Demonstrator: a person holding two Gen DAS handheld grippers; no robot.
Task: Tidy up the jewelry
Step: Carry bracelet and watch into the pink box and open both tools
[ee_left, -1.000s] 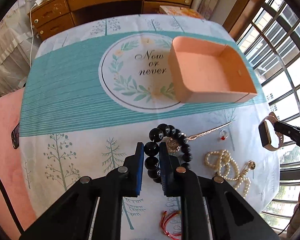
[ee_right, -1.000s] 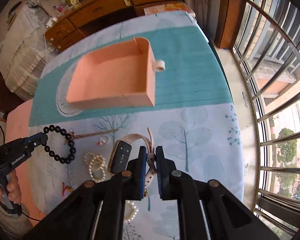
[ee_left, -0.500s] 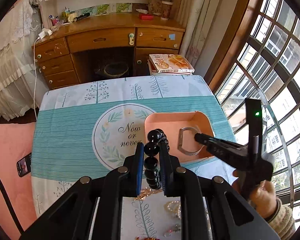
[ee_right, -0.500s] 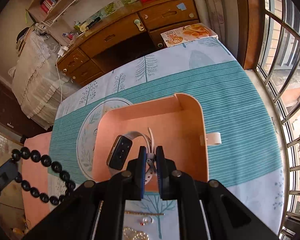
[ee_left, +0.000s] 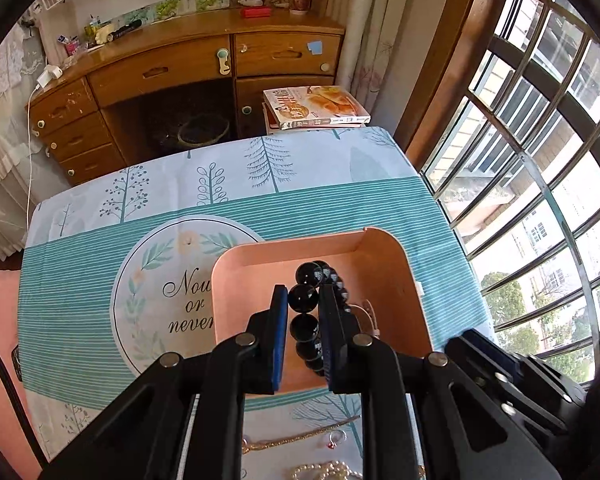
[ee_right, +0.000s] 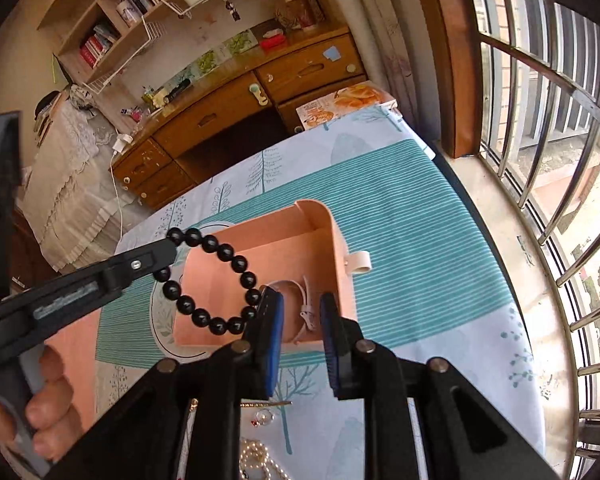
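Bracelet [ee_right: 216, 280] pinched above box [ee_right: 260, 240], right gripper [ee_right: 300, 332] fingers parted, watch [ee_right: 304, 304] inside.

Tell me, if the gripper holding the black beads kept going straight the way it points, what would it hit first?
Probably the floor of the pink box. The left gripper, shut on the black bead bracelet, points down into it. The hanging beads might touch first, perhaps near the watch; depth is unclear.

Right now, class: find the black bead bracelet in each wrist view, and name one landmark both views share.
Left wrist view: bracelet at lower centre, clamped in the left gripper, over the pink box.
Right wrist view: bracelet at centre left, hanging as a loop from the left gripper above the box.
Shared landmark: the box on the teal cloth.
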